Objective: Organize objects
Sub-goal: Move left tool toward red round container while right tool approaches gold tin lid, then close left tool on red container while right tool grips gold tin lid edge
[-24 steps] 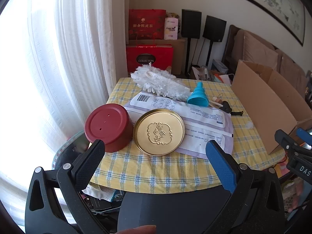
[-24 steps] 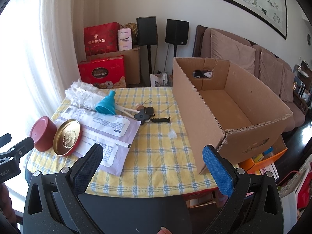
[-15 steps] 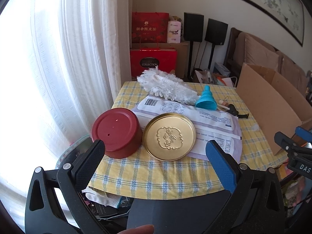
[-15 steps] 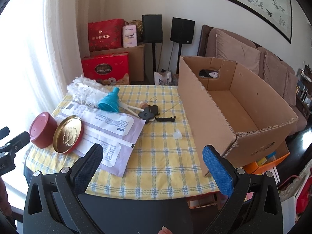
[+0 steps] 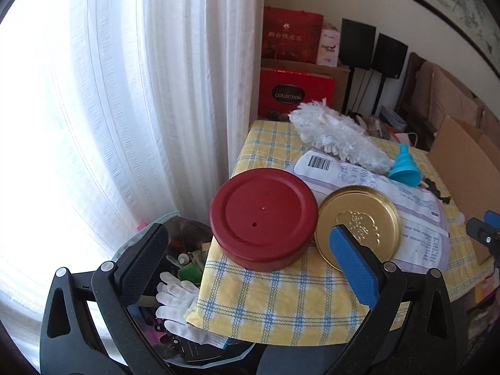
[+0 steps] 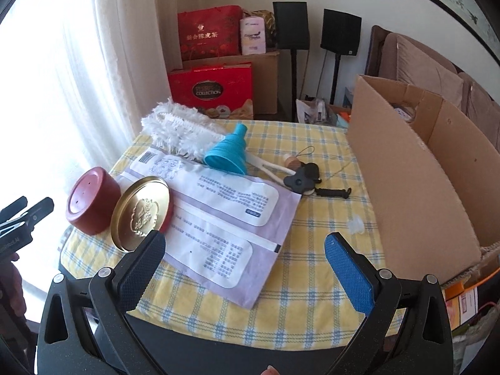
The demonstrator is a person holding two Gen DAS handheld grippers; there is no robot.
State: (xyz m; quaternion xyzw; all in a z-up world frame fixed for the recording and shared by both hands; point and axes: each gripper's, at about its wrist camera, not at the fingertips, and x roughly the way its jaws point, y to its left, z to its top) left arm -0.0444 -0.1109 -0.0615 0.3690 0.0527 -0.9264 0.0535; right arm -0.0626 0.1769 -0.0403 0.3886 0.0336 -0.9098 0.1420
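Both sets of jaws spread wide, nothing between them. My left gripper (image 5: 250,253) hovers at the table (image 5: 281,309) corner, red tin (image 5: 264,218) just ahead, gold lid (image 5: 359,218) touching it. My right gripper (image 6: 243,262) sits over the purple packet (image 6: 231,218); cardboard box (image 6: 437,168) to its right, probably empty, interior mostly hidden.

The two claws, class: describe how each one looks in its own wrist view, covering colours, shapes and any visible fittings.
Both look alike. The left claw has a black frame of angled struts with triangular cut-outs and silver rivets at the pivots. One finger carries a black textured pad, the other a blue textured pad. The right claw has the same black frame, silver rivets, a black pad and a blue pad.
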